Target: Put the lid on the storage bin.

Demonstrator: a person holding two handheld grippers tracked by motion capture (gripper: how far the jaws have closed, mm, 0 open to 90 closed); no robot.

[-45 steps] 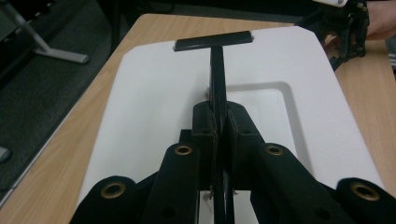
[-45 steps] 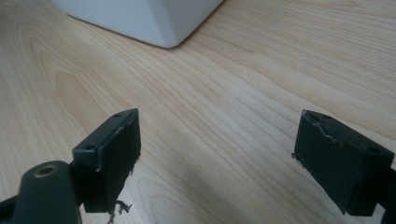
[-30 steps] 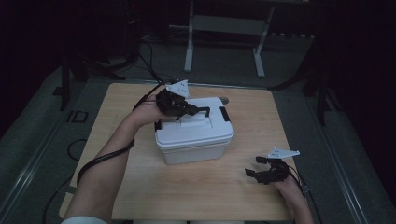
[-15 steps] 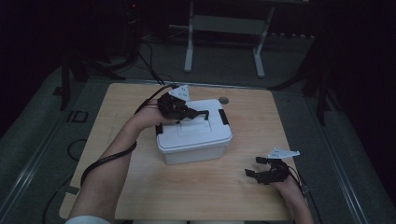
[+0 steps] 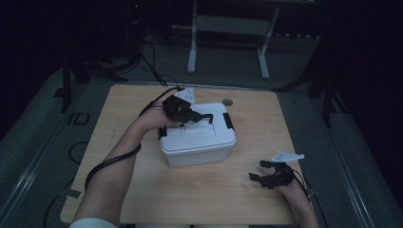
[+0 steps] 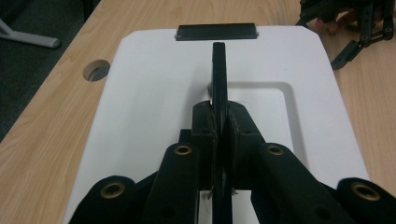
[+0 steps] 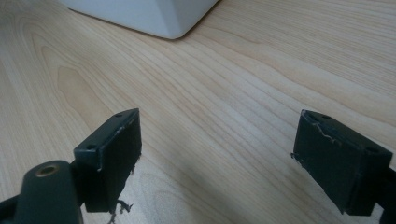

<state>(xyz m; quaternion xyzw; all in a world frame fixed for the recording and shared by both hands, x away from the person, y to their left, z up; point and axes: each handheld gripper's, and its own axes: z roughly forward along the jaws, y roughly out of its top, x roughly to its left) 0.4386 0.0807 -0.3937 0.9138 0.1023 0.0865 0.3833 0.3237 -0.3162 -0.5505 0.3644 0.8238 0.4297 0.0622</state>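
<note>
A white lidded box [image 5: 197,137] stands mid-table. Its thin black handle [image 5: 205,117] stands up from the lid's recess. My left gripper [image 5: 192,116] reaches over the lid from the left and is shut on that handle. In the left gripper view the jaws [image 6: 219,116] pinch the handle [image 6: 219,70] edge-on, with a black latch [image 6: 216,31] at the lid's far edge. My right gripper [image 5: 259,172] rests low over the table near the front right, open. Bare wood lies between its pads [image 7: 219,154], and the box's corner [image 7: 154,14] lies ahead.
The wooden table [image 5: 142,190] has a round cable hole [image 5: 228,101] behind the box. Black latches [image 5: 228,120] sit on the lid's ends. A metal stand [image 5: 228,28] and cables lie on the dark floor beyond the table.
My left gripper has shifted slightly nearer over the lid while still clamped on the handle. The right gripper has stayed in place.
</note>
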